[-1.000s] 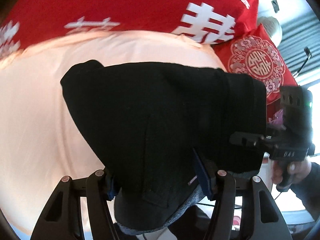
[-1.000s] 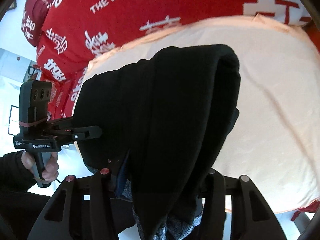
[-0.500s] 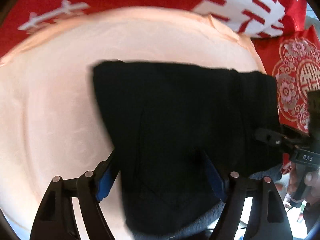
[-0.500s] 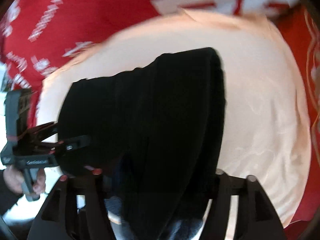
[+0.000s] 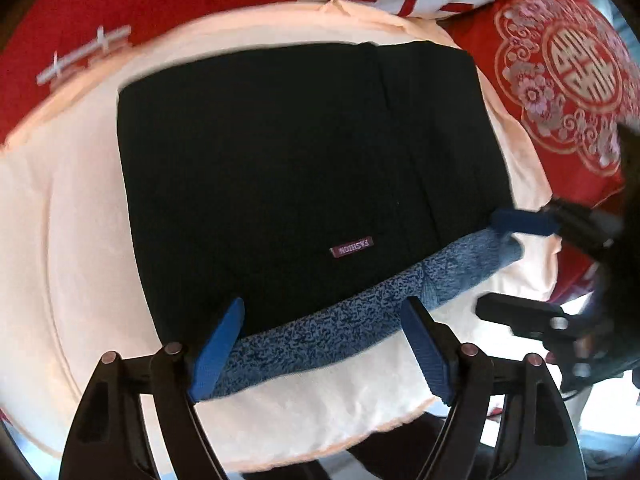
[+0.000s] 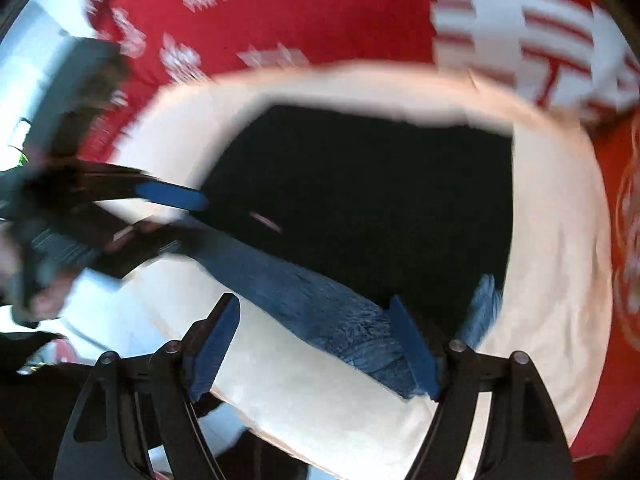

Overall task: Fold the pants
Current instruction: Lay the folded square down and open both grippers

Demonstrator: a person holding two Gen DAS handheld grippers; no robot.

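Black pants (image 5: 300,160) lie folded flat on the peach cloth, a small "FASHION" label (image 5: 352,247) facing up. Their blue-grey fleecy lining (image 5: 360,320) shows as a strip along the near edge. My left gripper (image 5: 320,344) stands open astride that strip, its blue pads clear of the fabric. At the right end of the strip my right gripper (image 5: 516,268) appears blurred. In the right wrist view the pants (image 6: 380,200) and lining (image 6: 320,312) lie between the jaws of my right gripper (image 6: 314,350). Those jaws are opening and the pads do not press. My left gripper (image 6: 168,216) is a blur at the left.
The peach cloth (image 5: 72,240) covers a bed. Red bedding with white characters (image 5: 200,0) lies behind it, and a red embroidered cushion (image 5: 568,80) sits at the far right. A person's hand (image 6: 40,296) holds the left gripper's handle.
The pants hung draped from both shut grippers before. They now lie flat on the cloth, and both grippers have opened, let go and come down toward the near edge.
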